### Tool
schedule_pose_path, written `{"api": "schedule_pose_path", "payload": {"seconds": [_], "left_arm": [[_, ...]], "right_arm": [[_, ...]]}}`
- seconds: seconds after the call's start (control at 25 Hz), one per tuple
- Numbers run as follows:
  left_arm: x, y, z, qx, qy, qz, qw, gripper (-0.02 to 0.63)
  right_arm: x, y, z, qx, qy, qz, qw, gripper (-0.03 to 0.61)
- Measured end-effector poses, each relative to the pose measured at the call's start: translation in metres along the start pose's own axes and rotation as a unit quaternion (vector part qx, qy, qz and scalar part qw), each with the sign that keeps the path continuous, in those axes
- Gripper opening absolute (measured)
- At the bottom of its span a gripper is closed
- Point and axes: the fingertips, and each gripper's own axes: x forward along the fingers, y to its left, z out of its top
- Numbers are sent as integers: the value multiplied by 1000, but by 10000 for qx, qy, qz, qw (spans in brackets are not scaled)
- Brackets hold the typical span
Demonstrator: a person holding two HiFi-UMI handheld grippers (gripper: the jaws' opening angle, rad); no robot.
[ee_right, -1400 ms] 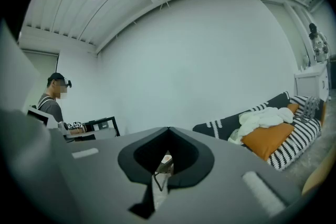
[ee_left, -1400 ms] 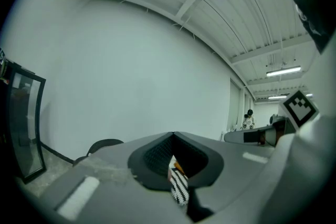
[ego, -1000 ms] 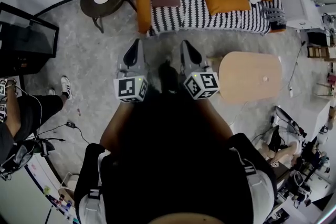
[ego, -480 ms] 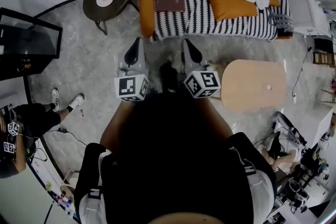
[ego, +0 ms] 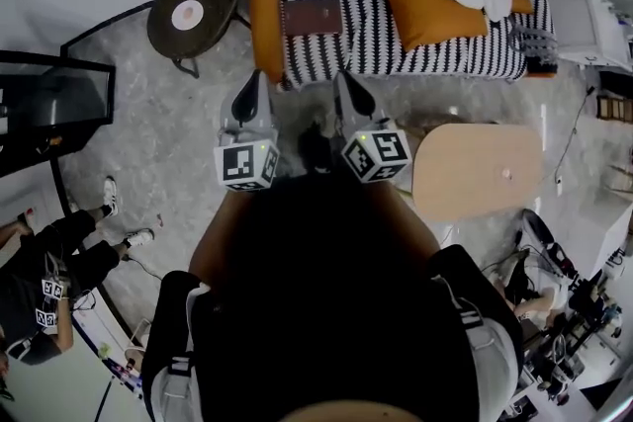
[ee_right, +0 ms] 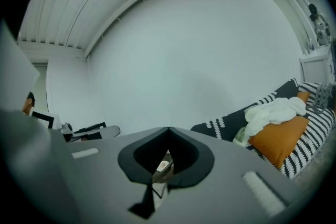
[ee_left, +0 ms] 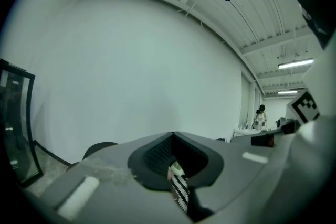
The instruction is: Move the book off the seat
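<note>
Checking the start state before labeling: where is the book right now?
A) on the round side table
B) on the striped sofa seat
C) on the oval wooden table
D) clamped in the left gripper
B: the book lies flat on the striped sofa seat, beside the orange arm. The left gripper and right gripper are both short of it, shut and holding nothing.
</note>
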Motion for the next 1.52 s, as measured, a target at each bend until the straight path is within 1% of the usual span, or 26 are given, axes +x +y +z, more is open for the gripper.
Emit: {"api": "schedule_pose_path", "payload": {"seconds": [0.2,0.36,0.52,0.72,0.92,1.12,1.28,1.52], "left_arm": [[37,-10,3,82,45,51,9999,6],[68,-22,-1,77,145,133,9998,6],[85,-31,-4,161,243,213,9993,6],[99,-26,-10,104,334,323,9989,6],[123,-15,-16,83,377,351,9986,6],[155,3,-30,67,435,198,9988,6],[184,24,-45,-16,463,19,9989,6],[228,58,-81,-109,653,-216,9976,6]], "right_arm": [[21,-28,13,89,71,111,9999,8],[39,-59,18,215,169,213,9994,8],[56,-84,13,302,316,307,9986,8],[74,-98,3,561,439,326,9969,8],[91,-112,-11,836,537,190,9949,8],[119,-127,-29,1110,547,-15,9923,8],[148,-145,-51,1283,594,-307,9895,9],[189,-172,-90,1379,697,-768,9850,9]]}}
